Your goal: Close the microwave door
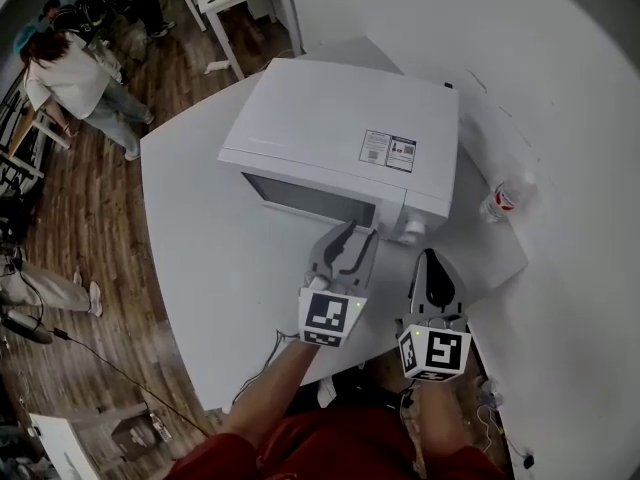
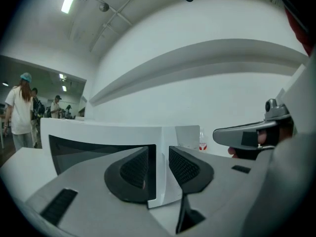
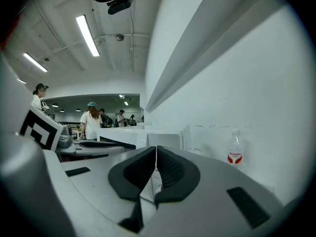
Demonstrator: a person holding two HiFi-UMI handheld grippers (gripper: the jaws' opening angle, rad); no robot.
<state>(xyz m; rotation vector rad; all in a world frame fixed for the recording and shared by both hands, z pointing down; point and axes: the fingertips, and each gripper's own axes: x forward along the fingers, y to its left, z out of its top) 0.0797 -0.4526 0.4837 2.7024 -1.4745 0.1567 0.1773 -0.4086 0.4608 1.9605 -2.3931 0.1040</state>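
Where it stands on the smooth white bench [image 1: 220,288], at twelve o'clock of the left tongs [image 1: 355,234], the boxy white metal microwave [image 1: 330,138] is judged heavy; its dark-glass door [image 1: 300,200] light, best pushed at its right edge. Left tongs spread, that edge showing between; right tongs [image 1: 432,258] pressed together, empty. Wood-plank floor [image 1: 90,258] around.

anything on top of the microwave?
Only a printed label, stuck flat near the front right of the microwave top; nothing else rests there. The inside can't be seen: the door window is dark.
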